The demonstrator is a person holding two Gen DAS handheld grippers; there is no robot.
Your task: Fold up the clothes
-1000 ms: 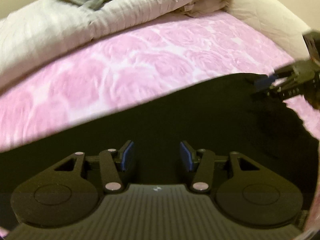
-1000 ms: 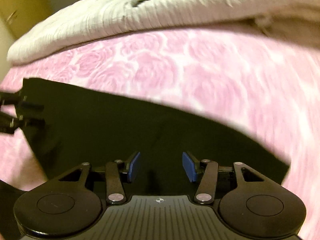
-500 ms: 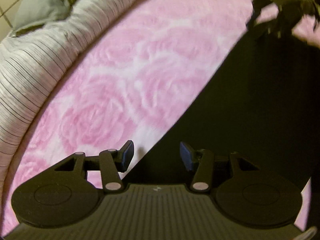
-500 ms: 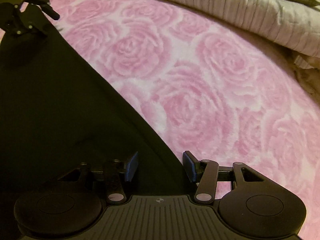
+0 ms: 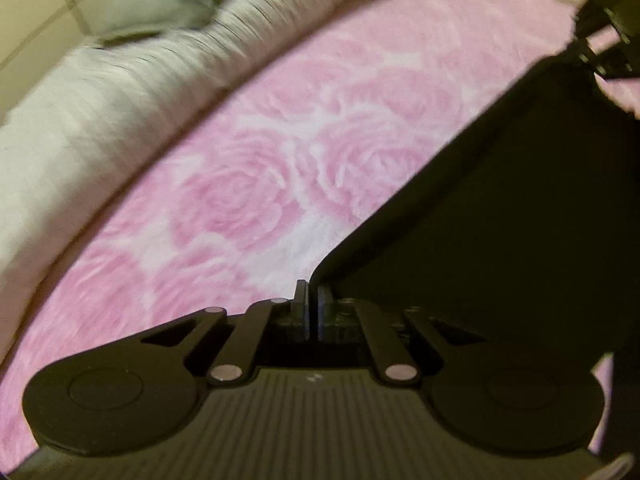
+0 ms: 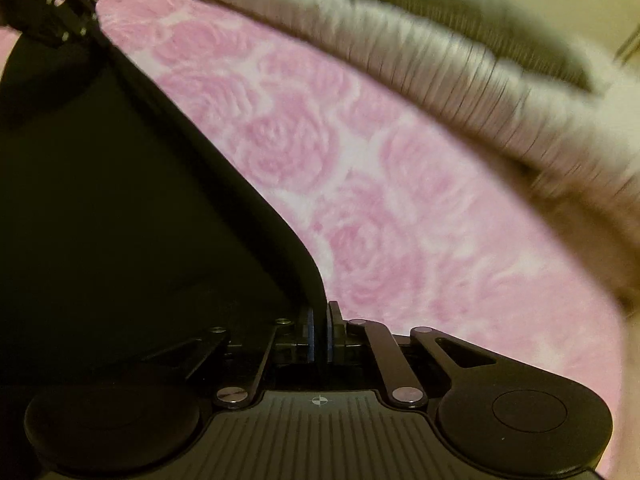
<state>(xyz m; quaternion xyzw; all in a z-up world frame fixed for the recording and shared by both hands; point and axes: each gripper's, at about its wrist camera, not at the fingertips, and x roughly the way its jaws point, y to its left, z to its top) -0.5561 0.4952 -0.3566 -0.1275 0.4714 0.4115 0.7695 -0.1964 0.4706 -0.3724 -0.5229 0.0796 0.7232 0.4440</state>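
Both pairs of jaws have just been closing, each with the cloth's edge between them. Half a second ago they were standing wide over the black garment [image 5: 520,240]; now both are pinching it, so the fold is getting under way.

On the left, the left gripper [image 5: 313,300] is clamping narrow on one corner of the garment, the blue pads nearly meeting with dark fabric running up out of them. From that corner the cloth's edge is stretching in a clean line toward the right gripper [image 5: 592,46], seen far off at the upper right of the left wrist view. In the right wrist view the same edge is running from the left gripper [image 6: 86,20] at upper left down to the right gripper [image 6: 320,330], which is likewise squeezing a corner between its pads.

The garment is looking plain, matte and black, with no seams or creases readable in the dark. It is lying on the pink rose-patterned blanket [image 5: 260,184], toward the bed's near edge, well apart from the striped pale quilt [image 6: 460,80] bunched along the far edge. With both corners held, the likely next step is lifting and carrying that edge over.
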